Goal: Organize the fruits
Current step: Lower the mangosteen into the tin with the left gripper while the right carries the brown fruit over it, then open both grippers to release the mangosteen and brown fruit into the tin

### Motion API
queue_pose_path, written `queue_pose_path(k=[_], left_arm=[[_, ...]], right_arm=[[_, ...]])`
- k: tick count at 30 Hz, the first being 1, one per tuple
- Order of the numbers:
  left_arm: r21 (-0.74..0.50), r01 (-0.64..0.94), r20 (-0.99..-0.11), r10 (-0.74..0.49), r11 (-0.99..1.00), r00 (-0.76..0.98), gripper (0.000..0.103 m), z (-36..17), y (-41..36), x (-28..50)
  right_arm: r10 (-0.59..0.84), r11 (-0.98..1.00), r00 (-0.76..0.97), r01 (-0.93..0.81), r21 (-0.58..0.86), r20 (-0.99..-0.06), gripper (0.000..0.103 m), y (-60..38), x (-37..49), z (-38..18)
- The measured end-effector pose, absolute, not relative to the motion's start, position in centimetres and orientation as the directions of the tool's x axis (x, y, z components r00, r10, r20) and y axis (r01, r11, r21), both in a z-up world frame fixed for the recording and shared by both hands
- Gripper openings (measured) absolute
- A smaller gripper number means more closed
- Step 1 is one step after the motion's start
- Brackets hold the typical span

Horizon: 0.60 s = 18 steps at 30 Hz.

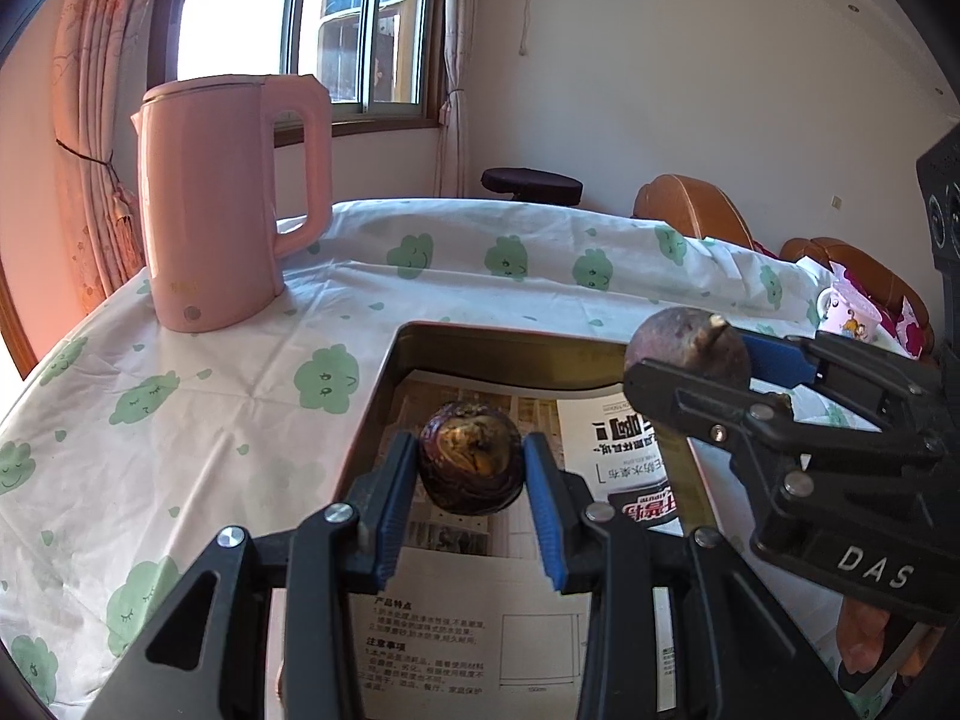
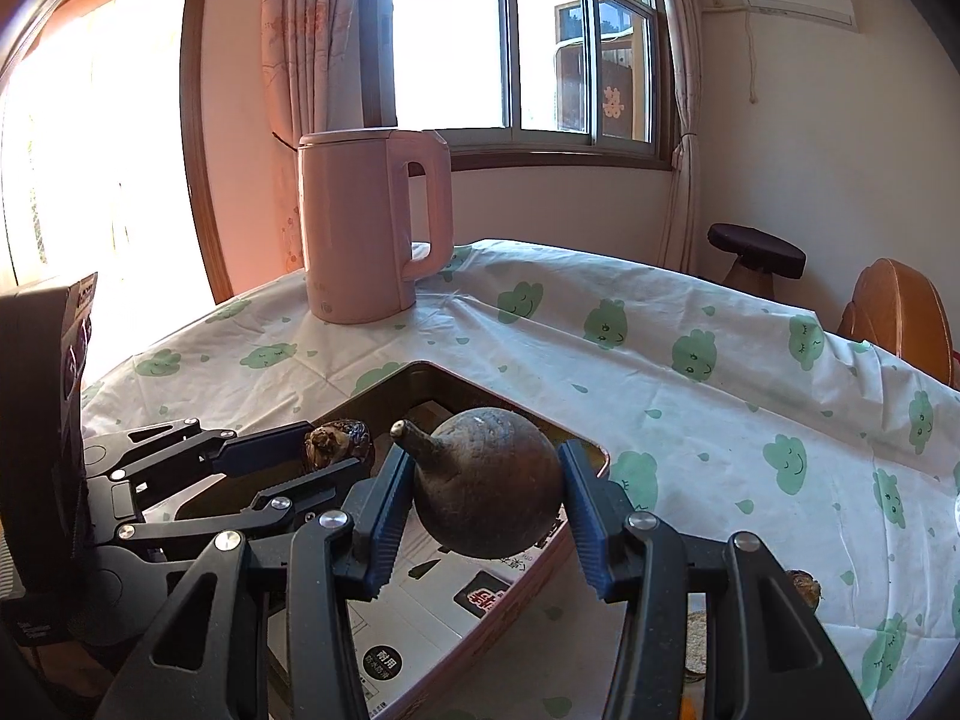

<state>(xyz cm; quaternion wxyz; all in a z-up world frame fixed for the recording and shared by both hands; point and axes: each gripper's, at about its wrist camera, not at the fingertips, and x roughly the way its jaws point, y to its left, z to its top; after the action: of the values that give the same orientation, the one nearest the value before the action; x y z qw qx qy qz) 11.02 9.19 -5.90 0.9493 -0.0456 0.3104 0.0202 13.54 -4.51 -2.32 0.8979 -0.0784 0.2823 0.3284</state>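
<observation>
My left gripper (image 1: pixel 471 468) is shut on a dark wrinkled fruit (image 1: pixel 470 456) and holds it over the paper-lined metal tray (image 1: pixel 384 384). My right gripper (image 2: pixel 487 492) is shut on a round dark fruit with a stem (image 2: pixel 487 480), held above the tray's far corner (image 2: pixel 432 375). In the left wrist view the right gripper (image 1: pixel 708 360) comes in from the right with its fruit (image 1: pixel 687 348). In the right wrist view the left gripper (image 2: pixel 333 450) and its wrinkled fruit (image 2: pixel 336 443) show at left.
A pink kettle (image 1: pixel 231 204) stands on the cloud-print tablecloth (image 1: pixel 180 396) behind the tray, also in the right wrist view (image 2: pixel 372 222). Another small fruit (image 2: pixel 804 585) lies on the cloth at right. A mug (image 1: pixel 849 312), a stool and orange chairs stand beyond the table.
</observation>
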Motion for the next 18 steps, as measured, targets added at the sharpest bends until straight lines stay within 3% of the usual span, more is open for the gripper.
queue_pose_path(k=[18], left_arm=[[-0.062,-0.059,-0.643,0.006,0.996,0.766,0.038,-6.9,8.9,12.0]], right_arm=[[0.528,0.771,0.573,-0.633,0.071,-0.627,0.051,-3.1,14.8,-3.9]])
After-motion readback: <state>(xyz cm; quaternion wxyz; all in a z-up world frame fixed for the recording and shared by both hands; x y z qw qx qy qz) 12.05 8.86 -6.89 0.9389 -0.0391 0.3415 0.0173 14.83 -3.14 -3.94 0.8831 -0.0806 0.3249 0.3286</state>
